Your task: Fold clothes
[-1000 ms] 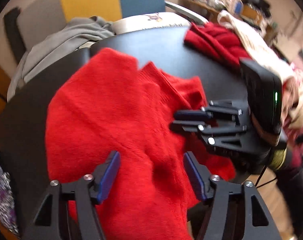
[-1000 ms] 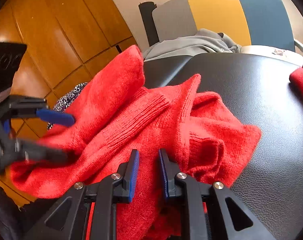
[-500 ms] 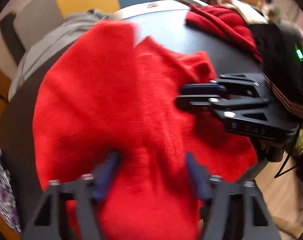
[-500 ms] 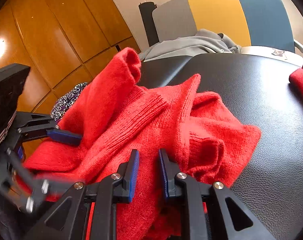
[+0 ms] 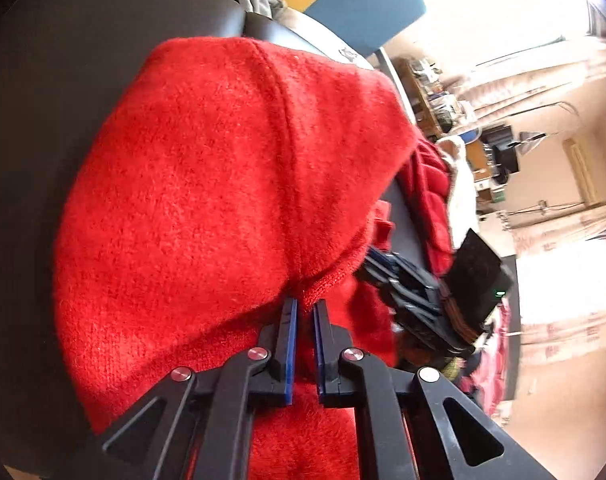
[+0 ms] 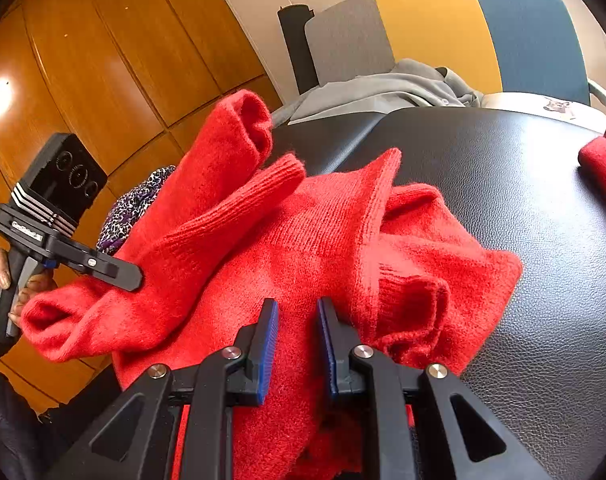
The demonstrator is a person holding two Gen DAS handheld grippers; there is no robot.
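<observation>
Two claws on one fuzzy red knit sweater (image 6: 311,240), heaped on black leather-textured surface (image 6: 543,240). Left claw (image 5: 305,308) closing, pinching a fold at sweater's edge. Right claw (image 6: 297,312) clamped on the near hem, cloth bunched between its blue pads.

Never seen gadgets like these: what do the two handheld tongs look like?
Both tongs, left and right, are black plastic frames with silver rivets and blue ribbed pads. Each carries a black camera block, one showing a green light, on a grey handle.
</observation>
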